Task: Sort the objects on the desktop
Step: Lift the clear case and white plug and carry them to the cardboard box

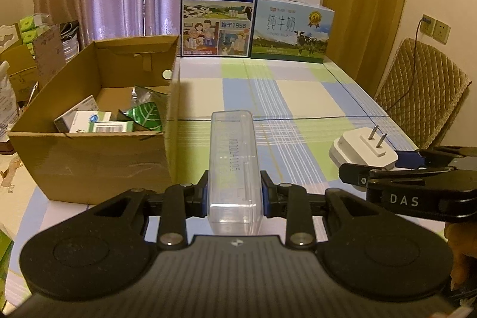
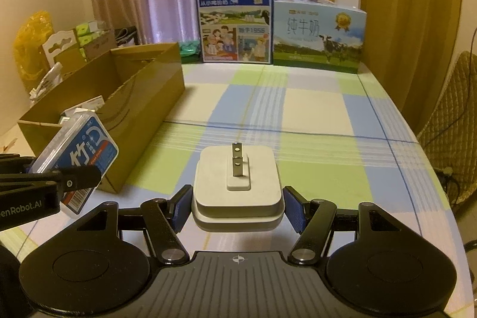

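At centre of the left wrist view, our left gripper (image 1: 233, 189) clamps a clear case (image 1: 232, 166) w/ both pads, held above the tablecloth (image 1: 298, 97). Box (image 1: 89, 160) sits centre-left, packets (image 1: 92, 121) inside. At right edge, our right gripper (image 1: 387, 169) grips a white plug (image 1: 362, 149), prongs up. Right wrist view: plug (image 2: 237, 184) squeezed between blue pads (image 2: 182, 206), frame centre; case (image 2: 74, 160) lower left, just in front of the box (image 2: 134, 121). Two milk cartons (image 2: 237, 20) stand at the top centre.

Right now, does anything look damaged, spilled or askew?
Nothing spilled. The cardboard box has a torn, ragged inner flap at its far wall. Left tongs hold a clear plastic case, right tongs a white plug adapter.
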Demonstrator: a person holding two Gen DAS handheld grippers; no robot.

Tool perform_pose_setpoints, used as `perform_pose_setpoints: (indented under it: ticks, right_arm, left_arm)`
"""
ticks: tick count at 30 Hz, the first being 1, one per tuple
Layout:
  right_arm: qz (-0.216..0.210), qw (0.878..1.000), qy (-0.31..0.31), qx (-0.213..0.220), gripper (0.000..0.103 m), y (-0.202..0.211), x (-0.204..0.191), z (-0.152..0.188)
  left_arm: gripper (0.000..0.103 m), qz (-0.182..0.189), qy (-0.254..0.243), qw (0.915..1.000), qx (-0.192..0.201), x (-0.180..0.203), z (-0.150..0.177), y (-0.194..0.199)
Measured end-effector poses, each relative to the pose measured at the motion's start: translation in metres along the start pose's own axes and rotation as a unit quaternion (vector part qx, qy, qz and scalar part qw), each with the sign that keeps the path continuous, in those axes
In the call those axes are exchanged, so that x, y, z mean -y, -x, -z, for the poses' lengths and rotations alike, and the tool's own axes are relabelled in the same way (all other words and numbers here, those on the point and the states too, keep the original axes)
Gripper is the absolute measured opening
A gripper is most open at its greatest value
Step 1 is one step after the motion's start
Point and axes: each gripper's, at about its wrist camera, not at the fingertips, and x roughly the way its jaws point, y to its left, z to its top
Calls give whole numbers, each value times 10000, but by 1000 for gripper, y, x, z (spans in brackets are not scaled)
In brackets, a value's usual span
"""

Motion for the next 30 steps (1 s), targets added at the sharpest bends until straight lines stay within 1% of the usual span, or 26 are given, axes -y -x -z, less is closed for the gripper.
perform_pose_setpoints:
  ticks: [6,18,30]
  right_arm:
    - [-169,9998,63,35,62,0,-17,-7]
    - [-674,9968,377,198,62,-6,-73,-33]
    - [-1090,9906,699,435,62,-19,-124,-66]
  left_arm:
    - [26,-81,46,9999,69,-14,-2,8]
    - [26,-445,195,9985,259,-58,-9,32]
    - [26,-847,166,9954,421,-105,-30,49]
